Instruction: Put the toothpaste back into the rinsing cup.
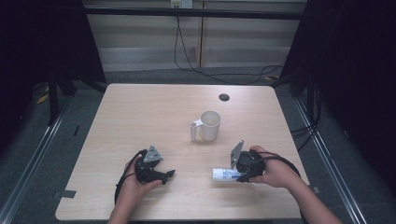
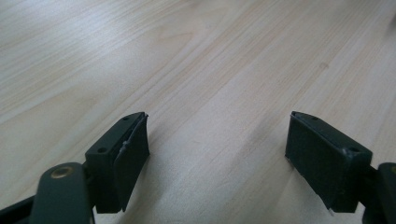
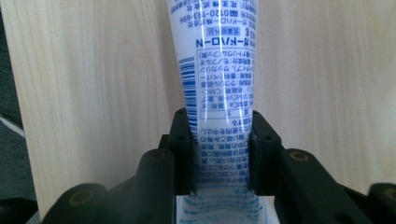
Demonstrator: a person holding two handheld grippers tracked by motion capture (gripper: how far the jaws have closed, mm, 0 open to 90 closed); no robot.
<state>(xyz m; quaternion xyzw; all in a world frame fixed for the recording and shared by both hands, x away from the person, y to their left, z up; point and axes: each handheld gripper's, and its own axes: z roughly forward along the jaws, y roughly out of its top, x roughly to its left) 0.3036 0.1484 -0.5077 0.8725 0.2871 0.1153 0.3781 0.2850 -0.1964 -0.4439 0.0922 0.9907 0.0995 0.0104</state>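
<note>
**Right tool clamped on the tube, left tool empty over bare wood**

From my seat I see the white plastic tube with blue print (image 1: 226, 174) lying flat on the light wooden tabletop (image 1: 140, 112), near the front edge on the right side; its capped end points toward the middle of the tabletop. My right tool (image 1: 243, 175) has its two black jaws pressed against the flat tail end of that tube; in the right gripper view the tube (image 3: 219, 74) runs straight up from between the jaws, and the pads pinch it on both sides, so the grip is on.

My left tool (image 1: 169, 173) sits in the left hand (image 1: 135, 184) near the front left of the tabletop, well apart from the tube; its jaws stand wide apart with nothing between them, and in the left gripper view I see plain wood grain (image 2: 215, 70) between and beyond them.

A white ceramic mug with a handle (image 1: 208, 125) stands upright behind the tube, nearer the middle of the tabletop, its handle turned to the left; it touches neither tool. A small dark round hole (image 1: 224, 97) sits in the tabletop farther back.
</note>
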